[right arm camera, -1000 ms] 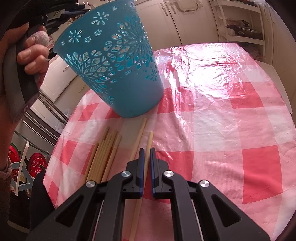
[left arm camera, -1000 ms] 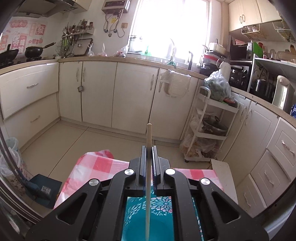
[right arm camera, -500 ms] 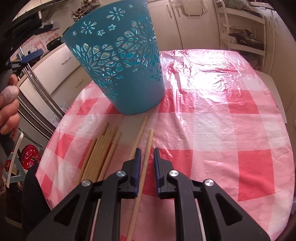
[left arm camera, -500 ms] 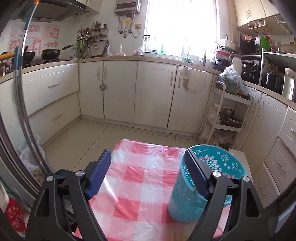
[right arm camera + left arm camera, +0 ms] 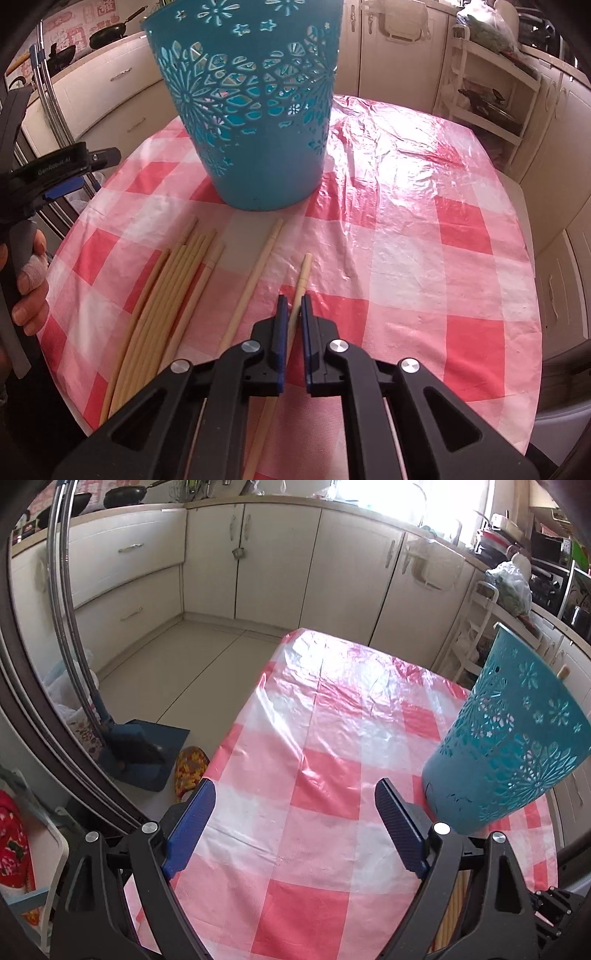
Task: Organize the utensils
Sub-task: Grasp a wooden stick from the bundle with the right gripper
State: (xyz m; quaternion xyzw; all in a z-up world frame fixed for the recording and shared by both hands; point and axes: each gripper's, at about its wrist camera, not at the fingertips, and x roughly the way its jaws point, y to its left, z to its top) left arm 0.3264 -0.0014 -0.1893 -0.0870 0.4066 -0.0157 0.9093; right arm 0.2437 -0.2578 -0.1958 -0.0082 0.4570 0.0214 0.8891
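Chopstick [image 5: 300,284] sits pinched in my right gripper [image 5: 291,314], just before the basket [image 5: 255,110]; I lift it level and clear of the loose chopsticks [image 5: 173,288]. Left gripper [image 5: 295,827], jaws just opened wide, holds nothing.

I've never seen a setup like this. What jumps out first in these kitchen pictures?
A teal cut-out basket stands on a table with a red-and-white checked cloth, near its left side in the right wrist view. Pale chopsticks lie in front of the basket. The right gripper is closed on one chopstick, while the left gripper hangs wide open and empty over the cloth.
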